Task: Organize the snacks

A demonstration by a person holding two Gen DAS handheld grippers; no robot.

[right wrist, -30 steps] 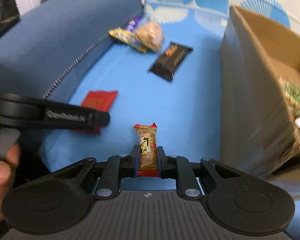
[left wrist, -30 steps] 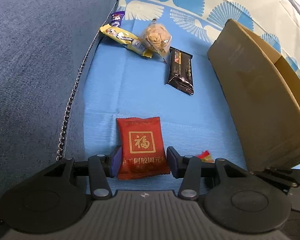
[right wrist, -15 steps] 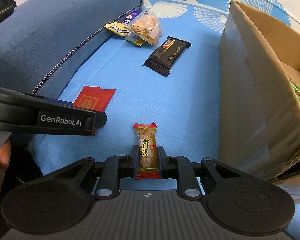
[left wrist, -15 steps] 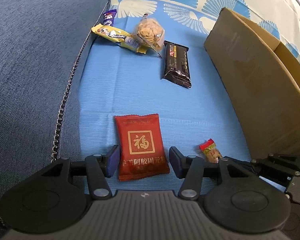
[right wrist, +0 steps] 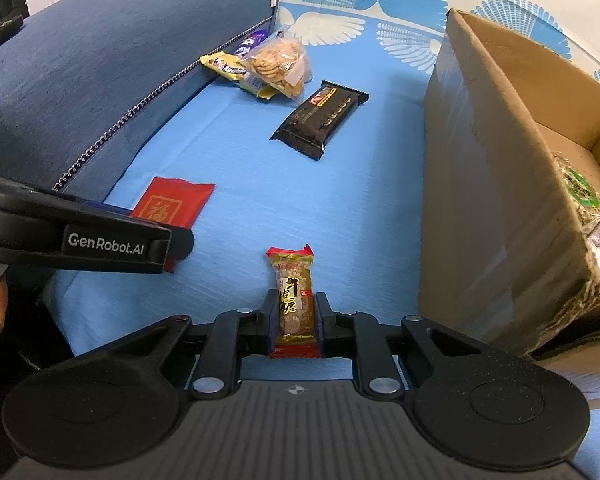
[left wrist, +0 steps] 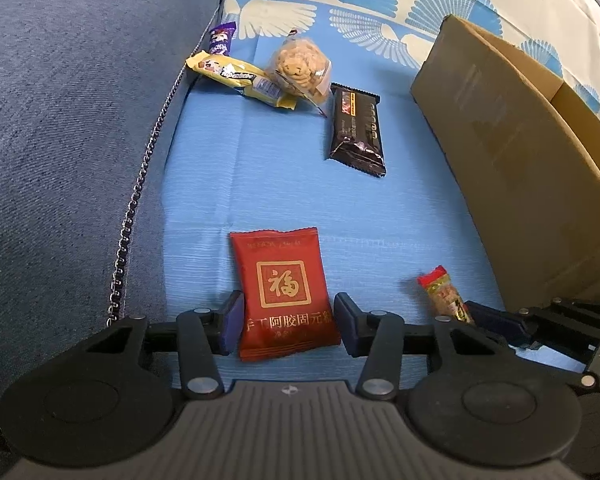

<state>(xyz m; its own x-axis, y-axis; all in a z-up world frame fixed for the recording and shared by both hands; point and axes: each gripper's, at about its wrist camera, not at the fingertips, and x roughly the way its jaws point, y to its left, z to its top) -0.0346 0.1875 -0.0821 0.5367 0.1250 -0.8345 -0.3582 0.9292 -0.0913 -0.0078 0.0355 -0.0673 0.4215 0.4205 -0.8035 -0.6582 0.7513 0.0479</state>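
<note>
Snacks lie on the blue sheet (left wrist: 292, 184) beside the cardboard box (right wrist: 496, 184). My right gripper (right wrist: 294, 320) pinches the peanut candy (right wrist: 294, 300) lengthwise, likely for boxing. My left gripper (left wrist: 289, 326) straddles the red packet (left wrist: 284, 292), jaws spread, seemingly not yet touching.

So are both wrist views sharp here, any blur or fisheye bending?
Left wrist view: sharp, print on the red packet readable, cardboard box edge bowed by the lens. Right wrist view: sharp too, nougat candy label legible, corners vignetted dark.

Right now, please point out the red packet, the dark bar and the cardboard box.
red packet (left wrist: 282, 292): left wrist view, gold square.
dark bar (right wrist: 320, 120): right wrist view, wrapper middle.
cardboard box (right wrist: 480, 184): right wrist view, outer side wall.
</note>
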